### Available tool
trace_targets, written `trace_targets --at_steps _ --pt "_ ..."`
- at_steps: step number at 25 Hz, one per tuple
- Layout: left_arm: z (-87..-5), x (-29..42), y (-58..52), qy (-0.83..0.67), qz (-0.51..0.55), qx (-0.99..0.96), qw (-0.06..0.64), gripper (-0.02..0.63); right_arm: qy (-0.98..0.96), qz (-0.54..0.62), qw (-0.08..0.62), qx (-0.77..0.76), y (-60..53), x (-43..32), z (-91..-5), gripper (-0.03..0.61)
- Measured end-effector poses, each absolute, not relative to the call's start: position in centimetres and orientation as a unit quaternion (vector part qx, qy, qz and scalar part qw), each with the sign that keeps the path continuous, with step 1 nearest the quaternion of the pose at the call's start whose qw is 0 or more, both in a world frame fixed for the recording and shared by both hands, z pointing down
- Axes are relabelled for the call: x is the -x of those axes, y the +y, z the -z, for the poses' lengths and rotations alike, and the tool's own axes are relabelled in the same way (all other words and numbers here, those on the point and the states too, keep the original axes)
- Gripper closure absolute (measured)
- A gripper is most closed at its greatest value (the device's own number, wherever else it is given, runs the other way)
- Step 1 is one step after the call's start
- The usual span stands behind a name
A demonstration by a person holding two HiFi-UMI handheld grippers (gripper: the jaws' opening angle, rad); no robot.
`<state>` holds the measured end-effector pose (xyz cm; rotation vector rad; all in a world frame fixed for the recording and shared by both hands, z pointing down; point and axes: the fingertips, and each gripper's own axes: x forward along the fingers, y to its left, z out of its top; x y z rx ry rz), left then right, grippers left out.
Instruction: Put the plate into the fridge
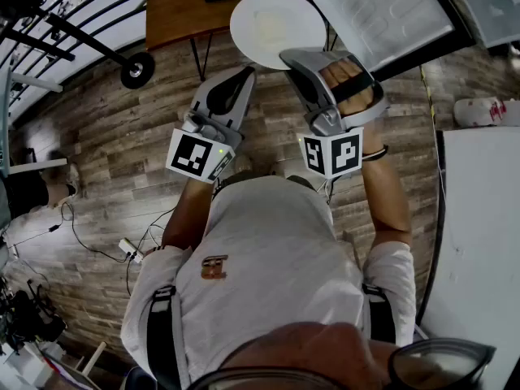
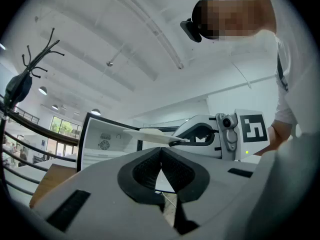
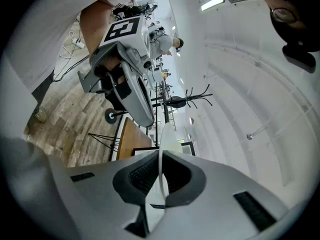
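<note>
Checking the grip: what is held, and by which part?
The right claw pinches the white plate by its rim; the left claw holds nothing.

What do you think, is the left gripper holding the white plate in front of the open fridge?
No, the right gripper holds the white plate in front of the open fridge; the right gripper view shows it pinched in the jaws.

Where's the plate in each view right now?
Head view: plate top centre, held by the right gripper.
Left gripper view: plate edge-on, just above centre.
Right gripper view: plate edge-on between the closed jaws, centre.
Shared landmark: the wooden table, left of the plate in all three.
</note>
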<state>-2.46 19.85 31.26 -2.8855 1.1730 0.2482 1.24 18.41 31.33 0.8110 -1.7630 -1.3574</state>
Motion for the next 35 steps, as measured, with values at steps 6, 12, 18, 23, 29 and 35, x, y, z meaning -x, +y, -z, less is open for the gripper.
trace_targets --at_steps 6,12,18,23,29,35 --pt "-31.7 3.2 19.0 0.373 -0.079 0.925 0.008 0.595 -0.688 0.530 0.380 -0.320 17.6 -0.7 -31.6 0.537" --pt "-31.6 4.1 17.9 0.368 -0.082 0.926 0.011 0.595 -0.689 0.528 0.379 -0.322 16.6 0.5 -31.6 0.537" --pt "-31.6 5.9 16.0 0.364 -0.082 0.928 0.014 0.595 -0.682 0.528 0.386 -0.327 14.6 1.6 -31.6 0.537" --pt "-31.7 7.3 14.1 0.355 -0.082 0.931 0.014 0.595 -0.676 0.517 0.402 -0.339 12.5 2.0 -32.4 0.537" --pt "-32.6 10.8 8.7 0.346 -0.079 0.935 0.007 0.595 -0.671 0.506 0.418 -0.345 6.8 4.8 -33.4 0.537" --pt "-32.6 10.2 10.2 0.340 -0.079 0.937 0.016 0.595 -0.665 0.501 0.425 -0.356 8.1 3.9 -33.6 0.537"
